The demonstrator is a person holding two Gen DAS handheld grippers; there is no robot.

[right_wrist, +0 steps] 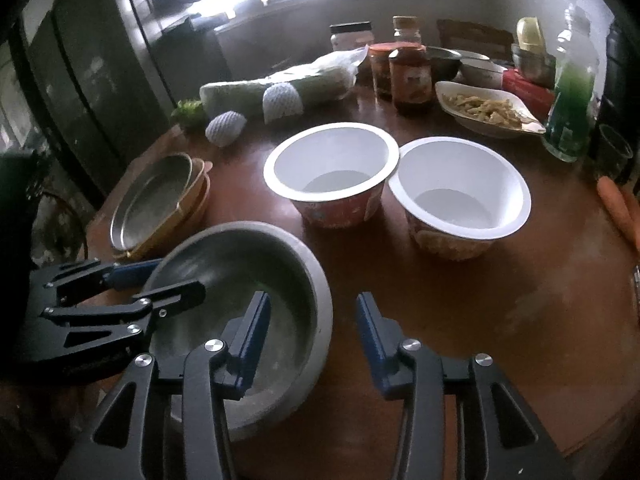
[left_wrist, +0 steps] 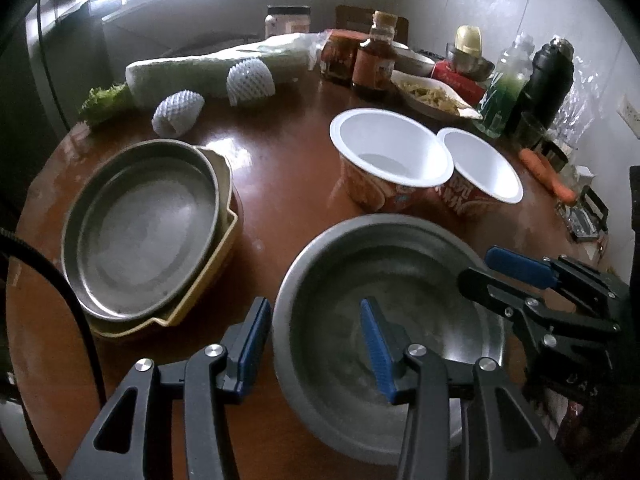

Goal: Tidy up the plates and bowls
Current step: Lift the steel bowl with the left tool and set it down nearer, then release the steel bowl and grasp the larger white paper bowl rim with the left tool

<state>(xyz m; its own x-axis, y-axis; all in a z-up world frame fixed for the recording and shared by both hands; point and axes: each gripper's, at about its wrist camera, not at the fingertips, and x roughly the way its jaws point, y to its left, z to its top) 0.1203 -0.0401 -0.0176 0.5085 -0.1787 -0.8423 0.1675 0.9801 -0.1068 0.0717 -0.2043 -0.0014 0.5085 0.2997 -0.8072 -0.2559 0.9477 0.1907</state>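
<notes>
A steel bowl (left_wrist: 380, 264) (right_wrist: 240, 256) sits on the brown round table (left_wrist: 280, 168), close to me. My left gripper (left_wrist: 316, 344) (right_wrist: 160, 280) straddles its left rim, one pad inside and one outside. It is open, and the pads stand clear of the metal. My right gripper (right_wrist: 312, 330) (left_wrist: 486, 272) straddles the opposite rim the same way, also open. To the left, a metal plate (left_wrist: 144, 232) (right_wrist: 148, 208) rests in a yellow dish (left_wrist: 224, 240). Two empty noodle bowls, white inside, stand side by side behind (left_wrist: 388, 148) (left_wrist: 480, 164) (right_wrist: 332, 160) (right_wrist: 460, 184).
Crowded along the table's far side are a wrapped vegetable (left_wrist: 208, 68), two foam nets (left_wrist: 178, 114), sauce jars (left_wrist: 374, 60), a dish of food (left_wrist: 428, 92), a green bottle (left_wrist: 504, 92) and a black flask (left_wrist: 548, 76). A carrot (left_wrist: 548, 174) lies at the right edge.
</notes>
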